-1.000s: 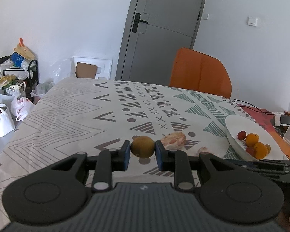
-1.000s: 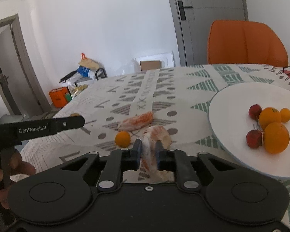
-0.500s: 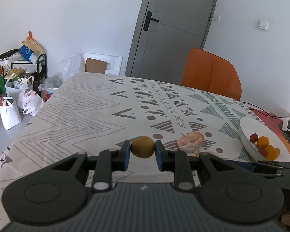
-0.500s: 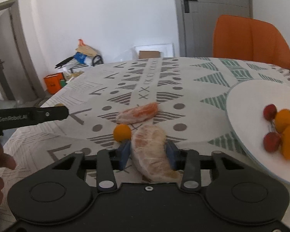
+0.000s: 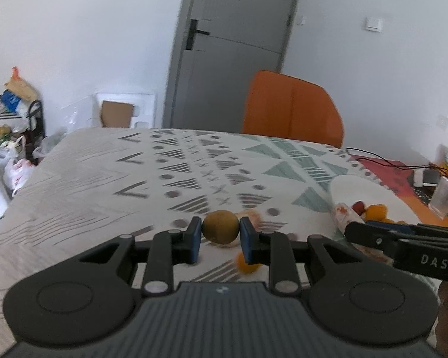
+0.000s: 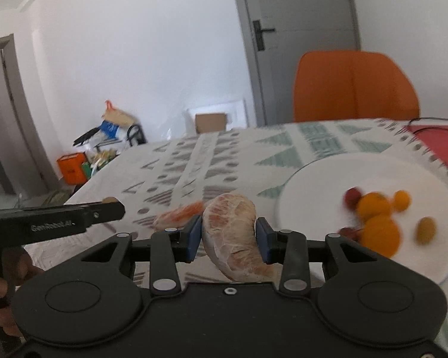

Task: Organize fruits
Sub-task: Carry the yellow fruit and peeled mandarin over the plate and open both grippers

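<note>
My left gripper (image 5: 220, 240) is shut on a small brown-green round fruit (image 5: 220, 226), held above the patterned table. A small orange fruit (image 5: 248, 265) lies on the cloth just below its right finger. My right gripper (image 6: 228, 238) is shut on a large peeled pomelo segment (image 6: 234, 235), lifted off the table; it also shows in the left wrist view (image 5: 345, 216). A second peeled segment (image 6: 180, 216) lies on the cloth behind it. The white plate (image 6: 313, 188) at the right holds oranges (image 6: 379, 234), red fruits and small yellow ones.
The table wears a patterned cloth (image 5: 104, 179). An orange chair (image 5: 292, 113) stands at the far edge. Cables, a phone and a clear cup (image 5: 443, 197) sit at the far right. Bags and a rack (image 5: 12, 137) stand on the floor at left.
My right gripper closed on the pomelo segment and lifted it toward the plate. My left gripper moved right with the brown fruit held; the small orange now lies beneath it.
</note>
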A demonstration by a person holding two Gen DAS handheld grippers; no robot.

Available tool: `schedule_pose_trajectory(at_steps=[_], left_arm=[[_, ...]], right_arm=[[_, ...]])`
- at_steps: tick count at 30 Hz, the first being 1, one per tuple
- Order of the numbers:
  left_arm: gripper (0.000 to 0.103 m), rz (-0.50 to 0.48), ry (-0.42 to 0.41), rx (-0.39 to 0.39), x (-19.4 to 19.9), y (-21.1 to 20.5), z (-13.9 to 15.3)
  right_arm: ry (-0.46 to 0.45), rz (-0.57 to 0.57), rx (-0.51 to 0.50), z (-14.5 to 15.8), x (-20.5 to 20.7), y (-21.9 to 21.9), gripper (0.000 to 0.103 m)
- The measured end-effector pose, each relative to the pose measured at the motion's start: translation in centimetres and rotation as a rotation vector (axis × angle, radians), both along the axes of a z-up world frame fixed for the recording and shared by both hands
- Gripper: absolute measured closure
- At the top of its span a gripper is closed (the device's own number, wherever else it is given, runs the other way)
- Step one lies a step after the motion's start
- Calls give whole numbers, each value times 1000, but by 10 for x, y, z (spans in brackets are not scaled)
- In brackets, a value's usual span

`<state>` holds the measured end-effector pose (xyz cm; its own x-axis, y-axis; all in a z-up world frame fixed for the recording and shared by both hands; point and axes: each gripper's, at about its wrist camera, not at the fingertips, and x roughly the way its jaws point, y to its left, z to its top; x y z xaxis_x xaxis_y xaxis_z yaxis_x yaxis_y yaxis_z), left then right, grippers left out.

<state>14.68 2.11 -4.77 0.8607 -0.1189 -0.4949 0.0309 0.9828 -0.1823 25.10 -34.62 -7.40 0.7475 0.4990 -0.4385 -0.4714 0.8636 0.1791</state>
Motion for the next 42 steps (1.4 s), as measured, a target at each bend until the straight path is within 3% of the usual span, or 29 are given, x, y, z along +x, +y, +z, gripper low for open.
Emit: schedule_pose_trajectory(at_steps=[8,32,42], left_arm=[[77,-88,-9,16,11,-41,3],[77,-232,10,86,53,-108,4],[77,-285,20,104,73,-138,1]], right_arm=[[-25,-73,6,3,1,-36,66],[-3,-248,60,-14,36,-113,66],[3,-264,99,-18,39,-129,58]])
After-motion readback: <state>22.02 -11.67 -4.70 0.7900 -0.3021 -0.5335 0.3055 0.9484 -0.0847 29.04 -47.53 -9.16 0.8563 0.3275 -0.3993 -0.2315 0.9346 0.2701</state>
